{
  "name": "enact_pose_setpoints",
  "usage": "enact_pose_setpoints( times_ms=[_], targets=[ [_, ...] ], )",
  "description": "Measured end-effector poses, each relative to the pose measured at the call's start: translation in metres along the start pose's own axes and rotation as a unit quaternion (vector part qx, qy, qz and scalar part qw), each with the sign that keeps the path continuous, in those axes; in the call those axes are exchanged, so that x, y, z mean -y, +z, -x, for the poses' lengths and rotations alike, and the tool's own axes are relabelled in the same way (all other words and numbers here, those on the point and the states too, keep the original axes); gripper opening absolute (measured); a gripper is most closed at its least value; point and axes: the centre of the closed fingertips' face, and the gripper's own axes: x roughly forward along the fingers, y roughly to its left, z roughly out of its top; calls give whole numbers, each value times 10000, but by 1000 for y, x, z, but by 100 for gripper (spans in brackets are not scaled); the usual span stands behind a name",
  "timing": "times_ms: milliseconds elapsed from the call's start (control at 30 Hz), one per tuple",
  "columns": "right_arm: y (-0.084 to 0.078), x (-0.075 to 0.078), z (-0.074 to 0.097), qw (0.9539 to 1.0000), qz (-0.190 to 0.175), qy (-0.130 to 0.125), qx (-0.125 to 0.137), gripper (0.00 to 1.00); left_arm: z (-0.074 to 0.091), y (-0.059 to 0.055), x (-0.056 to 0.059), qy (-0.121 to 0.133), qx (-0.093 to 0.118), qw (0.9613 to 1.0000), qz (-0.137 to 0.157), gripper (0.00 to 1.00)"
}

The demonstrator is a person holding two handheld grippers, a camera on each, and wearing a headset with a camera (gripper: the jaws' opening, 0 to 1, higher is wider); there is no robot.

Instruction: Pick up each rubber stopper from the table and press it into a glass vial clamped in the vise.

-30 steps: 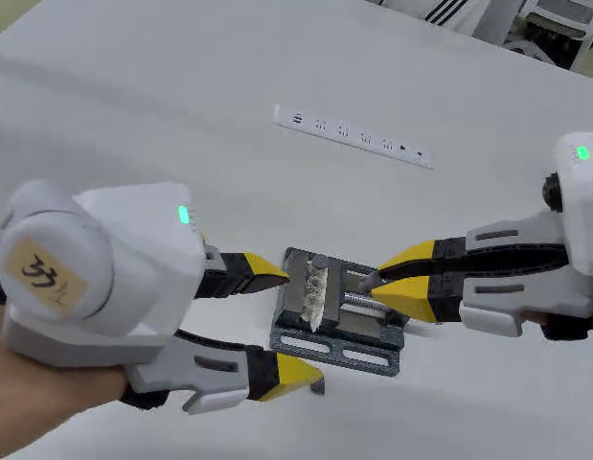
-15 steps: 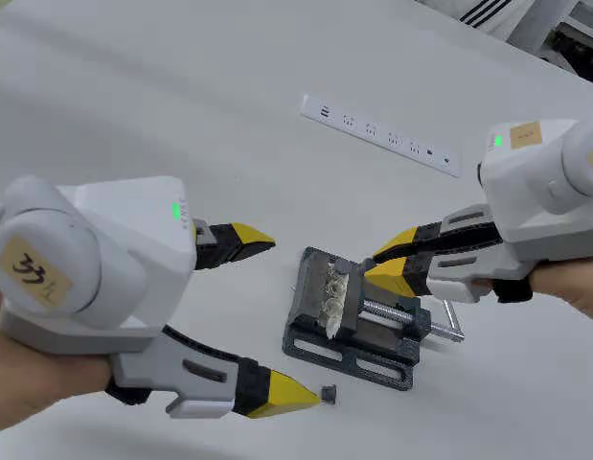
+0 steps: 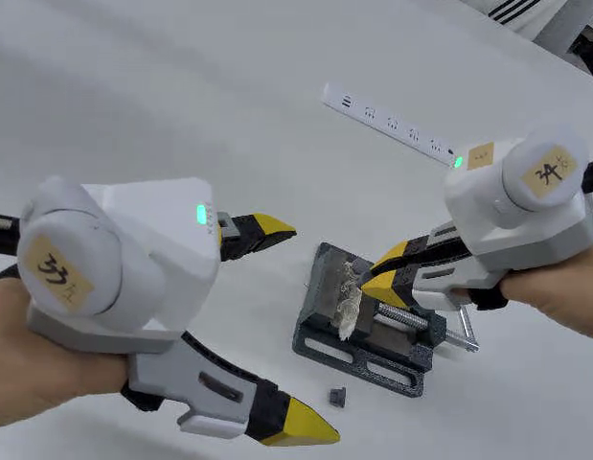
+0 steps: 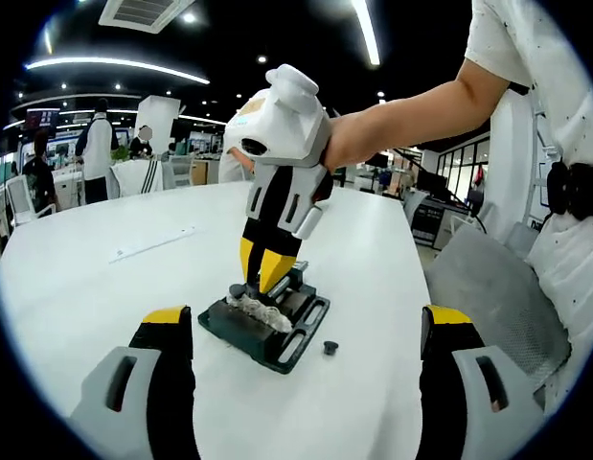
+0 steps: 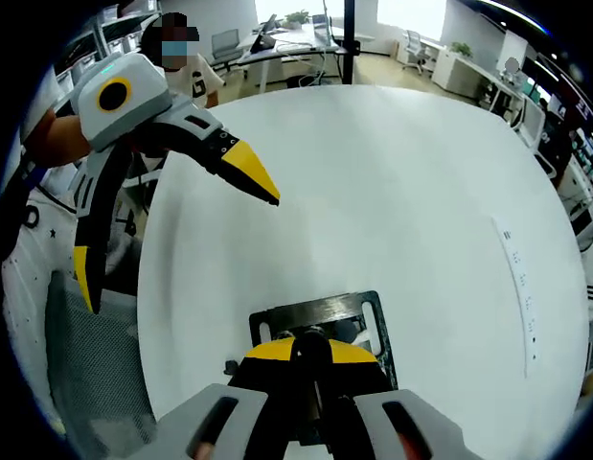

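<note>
Left gripper (image 3: 315, 333): lower left of the head view. Jaws are spread wide, with nothing between them. The upper yellow tip points toward frame centre; the lower tip sits at the bottom edge.

Right gripper (image 3: 369, 273): enters from the right of the head view. Jaws are drawn narrow, yellow tips nearly together. In the right gripper view they pinch a small dark grey rubber stopper (image 5: 311, 347) at bottom centre. The tips hang directly over the dark grey metal bench vise (image 3: 373, 356). Contact with the vise contents cannot be determined.

Vise: stands on the white tabletop (image 3: 181, 96), right of centre in the head view, with its screw handle running to the right. Clear glass vials (image 3: 349, 299) are clamped between its plates in a row. In the left gripper view the vise lies at centre, with the right gripper descending on it from above.

Second dark grey stopper (image 3: 336, 396): lies loose on the tabletop just beside the vise base, at lower centre of the head view, near the left gripper's lower tip.

Long white power strip (image 3: 392, 123): lies at upper right of the head view, well apart from the vise.
</note>
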Motion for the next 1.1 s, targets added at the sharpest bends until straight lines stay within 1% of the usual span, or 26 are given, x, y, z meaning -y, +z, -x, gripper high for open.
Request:
enact_pose_setpoints(
  times_ms=[67,233,400,733,867,1100],
  targets=[
    [-2,3,-3,10000,29,-29,-80,5,0,-1,0,6,8,10000,5,99],
    [-3,6,-5,9999,8,-14,-126,5,0,-2,-1,15,49,10000,56,99],
    [-4,5,-8,9998,8,34,-190,5,1,-1,-4,39,115,9999,94,98],
    [-5,5,-8,9996,50,27,-290,5,2,-2,-2,16,134,9998,138,97],
    [-4,4,-9,9992,138,26,-365,5,2,-2,-2,10,138,9998,147,97],
    [-4,3,-10,9990,105,33,-430,5,3,-3,-3,35,153,9997,177,96]
  ],
)
